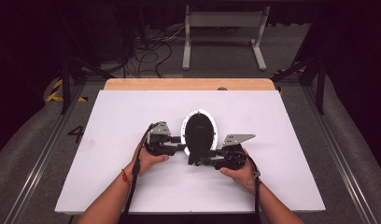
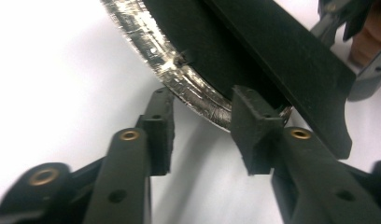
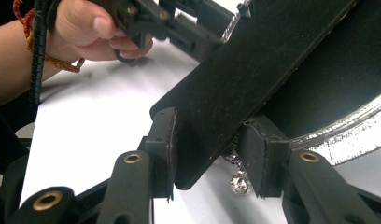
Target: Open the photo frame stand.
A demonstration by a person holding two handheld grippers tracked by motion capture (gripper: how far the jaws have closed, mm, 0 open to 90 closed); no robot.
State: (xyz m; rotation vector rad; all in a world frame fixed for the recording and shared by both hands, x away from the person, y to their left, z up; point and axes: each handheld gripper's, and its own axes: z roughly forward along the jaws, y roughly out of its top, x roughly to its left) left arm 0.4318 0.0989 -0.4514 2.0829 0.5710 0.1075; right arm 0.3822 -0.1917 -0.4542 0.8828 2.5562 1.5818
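I'm working on the white worktop, wooden edge along the top of the frame. At frame centre I'm seeing an oval object: a silvery foil-edged tray with a black oval lid on it, long axis running top to bottom of the high view. A flat black tab is sticking out at its lower end.

Right tongs are sitting at the lower right of the oval and clamping that tab, pads pressing both faces in the right gripper view. A small crumpled foil bit is lying just under them.

Left tongs are coming in from the left, at half width, straddling the foil rim; pads aren't pressing it yet as far as I'm reading it. The rim is lying straight ahead of the left jaws, touching distance.

My call: left is pinning the tray while right is peeling the lid. The tab is crowding the left approach. The left hand is nearest the rim.
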